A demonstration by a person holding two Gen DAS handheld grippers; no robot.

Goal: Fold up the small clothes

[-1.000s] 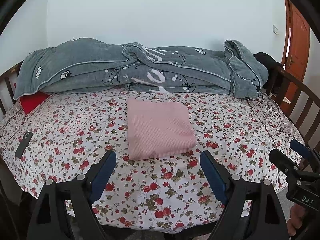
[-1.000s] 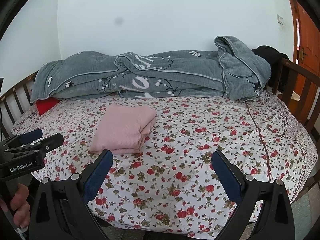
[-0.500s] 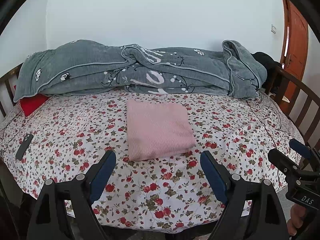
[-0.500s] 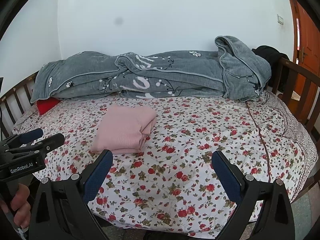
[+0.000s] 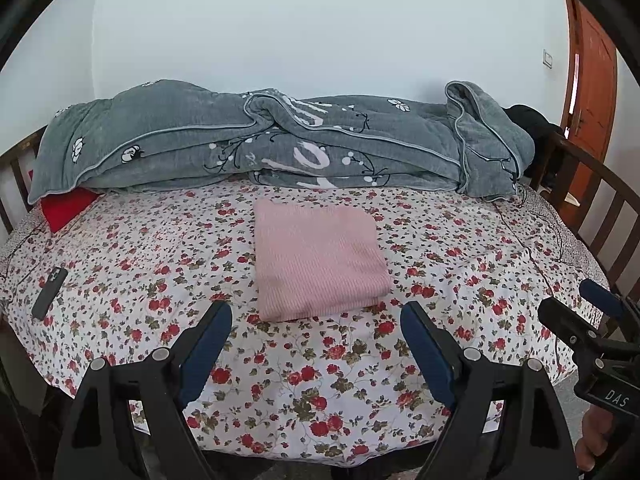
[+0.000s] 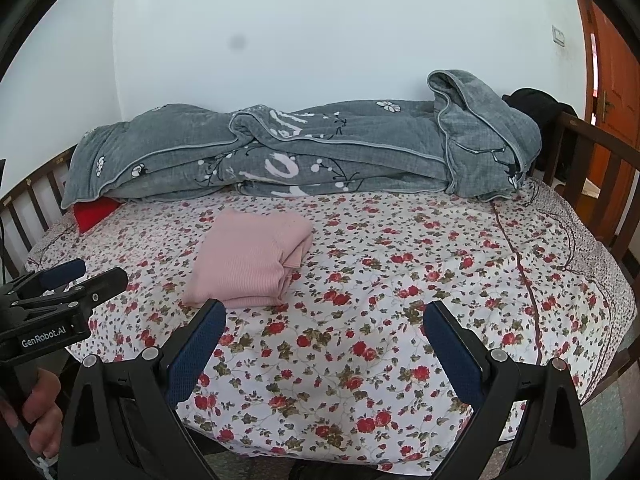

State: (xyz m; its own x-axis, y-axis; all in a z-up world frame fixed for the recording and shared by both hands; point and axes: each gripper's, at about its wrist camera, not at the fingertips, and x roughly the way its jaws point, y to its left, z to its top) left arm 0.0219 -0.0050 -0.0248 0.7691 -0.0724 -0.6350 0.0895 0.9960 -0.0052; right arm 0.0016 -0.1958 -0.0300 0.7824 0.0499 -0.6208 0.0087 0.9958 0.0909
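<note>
A pink ribbed garment (image 5: 318, 258) lies folded into a neat rectangle on the flowered bed sheet (image 5: 160, 264); in the right wrist view the same pink garment (image 6: 252, 258) shows its stacked layers at the right edge. My left gripper (image 5: 316, 326) hovers just in front of it, jaws wide open and empty. My right gripper (image 6: 324, 328) is open and empty too, held to the right of the garment over the bare sheet. Each gripper shows at the edge of the other's view, held by a hand (image 6: 38, 408).
A rolled grey blanket (image 5: 260, 148) runs along the back of the bed, with a red pillow (image 5: 66, 208) under its left end. A dark phone (image 5: 50, 292) lies at the left. Wooden rails (image 5: 600, 200) bound the bed; an orange door (image 5: 592, 80) stands right.
</note>
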